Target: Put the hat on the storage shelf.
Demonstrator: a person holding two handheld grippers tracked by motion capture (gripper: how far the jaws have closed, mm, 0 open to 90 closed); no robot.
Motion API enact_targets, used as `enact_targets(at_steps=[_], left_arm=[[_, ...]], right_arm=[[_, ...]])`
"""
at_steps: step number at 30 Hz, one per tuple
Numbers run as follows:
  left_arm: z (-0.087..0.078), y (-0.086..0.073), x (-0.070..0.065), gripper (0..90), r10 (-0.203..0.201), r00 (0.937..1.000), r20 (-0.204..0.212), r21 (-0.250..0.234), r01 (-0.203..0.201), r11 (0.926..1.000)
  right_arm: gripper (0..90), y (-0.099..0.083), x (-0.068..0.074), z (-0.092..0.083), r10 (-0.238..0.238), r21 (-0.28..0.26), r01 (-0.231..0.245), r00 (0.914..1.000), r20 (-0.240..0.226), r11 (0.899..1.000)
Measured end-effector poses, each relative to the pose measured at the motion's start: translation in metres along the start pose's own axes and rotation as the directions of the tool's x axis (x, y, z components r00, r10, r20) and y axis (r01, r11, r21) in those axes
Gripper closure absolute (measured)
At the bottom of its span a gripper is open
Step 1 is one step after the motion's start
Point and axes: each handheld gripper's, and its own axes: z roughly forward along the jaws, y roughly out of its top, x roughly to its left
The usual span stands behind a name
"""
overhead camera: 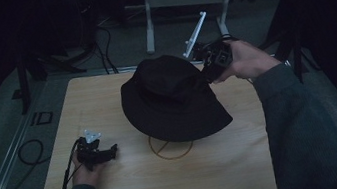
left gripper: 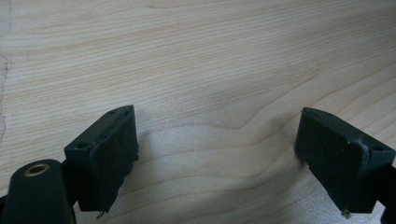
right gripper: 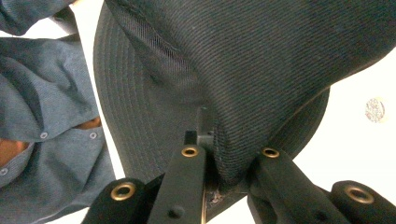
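Where the black bucket hat [overhead camera: 172, 99] hangs above the wooden table [overhead camera: 134, 185], tilted, its crown fabric is pinched between the jaws of the right gripper [right gripper: 229, 175]; the jaw tips are buried in cloth. A circle mark [overhead camera: 171, 149] lies half hidden beneath the brim. Near left, the left gripper [left gripper: 217, 154] rests wide apart, empty.

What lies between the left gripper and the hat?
Bare wooden table lies between the left gripper and the hat, as the high view shows.
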Motion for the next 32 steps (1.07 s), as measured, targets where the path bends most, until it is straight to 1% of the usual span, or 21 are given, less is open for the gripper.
enact_targets(at_steps=[4, 6, 7, 10, 12, 13, 14, 16, 19, 22, 23, 25, 27, 30, 32], left_arm=[[0.000, 0.000, 0.000, 13.6, 0.000, 1.0000, 0.000, 0.000, 0.000, 1.0000], [0.000, 0.000, 0.000, 13.6, 0.000, 1.0000, 0.000, 0.000, 0.000, 1.0000], [0.000, 0.000, 0.000, 13.6, 0.000, 1.0000, 0.000, 0.000, 0.000, 1.0000], [0.000, 0.000, 0.000, 13.6, -0.001, 1.0000, 0.001, 0.000, 0.001, 1.0000], [0.000, 0.000, 0.000, 13.6, -0.001, 1.0000, 0.001, 0.001, 0.001, 1.0000], [0.000, 0.000, 0.000, 13.6, -0.001, 1.0000, 0.001, 0.001, 0.001, 1.0000], [0.000, 0.000, 0.000, 13.6, -0.001, 1.0000, 0.001, 0.001, 0.001, 1.0000], [0.000, 0.000, 0.000, 13.6, -0.001, 1.0000, 0.001, 0.001, 0.001, 1.0000], [0.000, 0.000, 0.000, 13.6, -0.002, 1.0000, 0.000, 0.000, 0.002, 1.0000], [0.000, 0.000, 0.000, 13.6, 0.001, 1.0000, 0.002, 0.002, -0.001, 1.0000], [0.000, 0.000, 0.000, 13.6, 0.001, 1.0000, 0.002, 0.002, -0.001, 1.0000], [0.000, 0.000, 0.000, 13.6, 0.001, 1.0000, 0.002, 0.002, -0.001, 1.0000], [0.000, 0.000, 0.000, 13.6, 0.001, 1.0000, 0.002, 0.002, -0.001, 1.0000], [0.000, 0.000, 0.000, 13.6, 0.001, 1.0000, 0.002, 0.002, -0.001, 1.0000], [0.000, 0.000, 0.000, 13.6, 0.001, 1.0000, 0.002, 0.002, -0.001, 1.0000]], right_arm=[[86.5, 0.003, 0.001, 0.005, -0.010, 0.009, 0.010, 0.9999, -0.009, 1.000], [85.6, 0.005, 0.001, 0.007, -0.007, 0.012, 0.007, 0.9999, -0.009, 1.000], [84.7, 0.005, 0.001, 0.008, -0.002, 0.014, 0.002, 1.0000, -0.008, 1.000], [78.2, 0.007, -0.001, 0.011, 0.006, 0.012, -0.006, 1.0000, 0.000, 1.000], [74.6, 0.008, -0.001, 0.014, 0.001, 0.031, -0.001, 1.0000, 0.007, 1.000], [73.0, 0.009, -0.001, 0.016, 0.006, 0.042, -0.007, 0.9999, 0.011, 0.999], [70.6, 0.009, -0.001, 0.017, 0.009, 0.048, -0.009, 0.9999, 0.008, 0.999], [69.2, 0.010, 0.001, 0.020, -0.001, 0.068, 0.001, 1.0000, -0.007, 0.998], [65.1, 0.011, 0.002, 0.025, -0.006, 0.102, 0.007, 0.9999, -0.016, 0.995], [58.5, 0.007, -0.002, 0.029, 0.027, 0.127, -0.020, 0.9982, -0.054, 0.992], [56.3, 0.005, -0.003, 0.030, 0.026, 0.136, -0.019, 0.9984, -0.051, 0.990], [53.9, -0.001, -0.004, 0.033, 0.041, 0.150, -0.032, 0.9975, -0.057, 0.988], [50.2, -0.006, -0.006, 0.033, 0.047, 0.146, -0.038, 0.9974, -0.055, 0.988], [46.6, -0.011, -0.005, 0.029, 0.038, 0.134, -0.034, 0.9987, -0.033, 0.990], [43.1, -0.013, -0.004, 0.024, 0.047, 0.118, -0.045, 0.9987, -0.019, 0.992]])
